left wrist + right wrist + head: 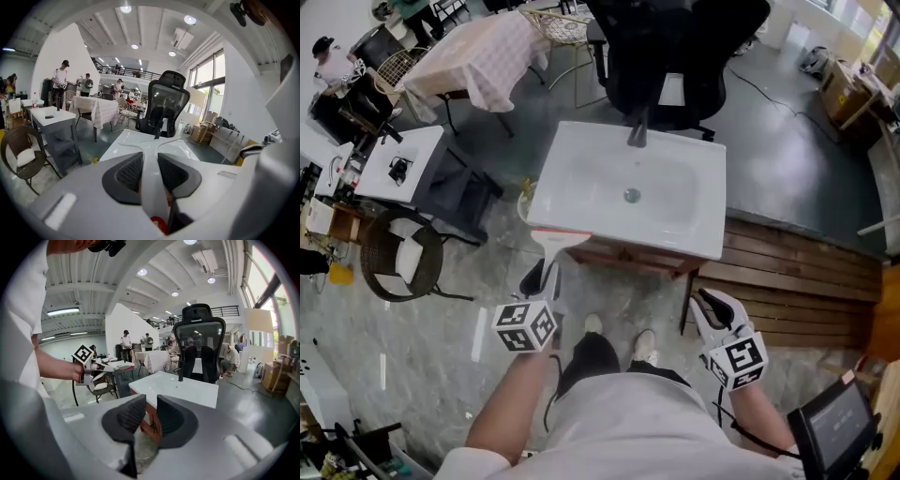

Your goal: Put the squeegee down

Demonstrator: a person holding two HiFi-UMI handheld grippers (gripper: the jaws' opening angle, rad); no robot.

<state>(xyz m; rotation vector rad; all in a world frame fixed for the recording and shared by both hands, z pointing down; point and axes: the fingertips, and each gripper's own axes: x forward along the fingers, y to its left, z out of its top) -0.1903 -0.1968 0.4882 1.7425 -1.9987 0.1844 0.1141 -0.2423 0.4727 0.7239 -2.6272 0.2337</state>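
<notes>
The white squeegee (555, 246) has a red-edged blade that points at the front left corner of the white sink (698, 234). My left gripper (542, 277) is shut on its handle, just short of the sink. In the left gripper view the handle runs between the pads of the left gripper (150, 164), and the squeegee (151, 149) spreads into its T-shaped head ahead of the sink (123, 139). My right gripper (710, 306) hangs off the sink's front right corner. In the right gripper view the right gripper (151, 411) has a narrow gap between its jaws and holds nothing; the sink (187, 391) lies ahead.
The sink stands on a wooden cabinet (628, 258), with a dark faucet (637, 131) at its back. A black office chair (675, 56) is behind it. A white table (394, 169) and a wicker chair (398, 264) stand at left, wooden decking (797, 272) at right.
</notes>
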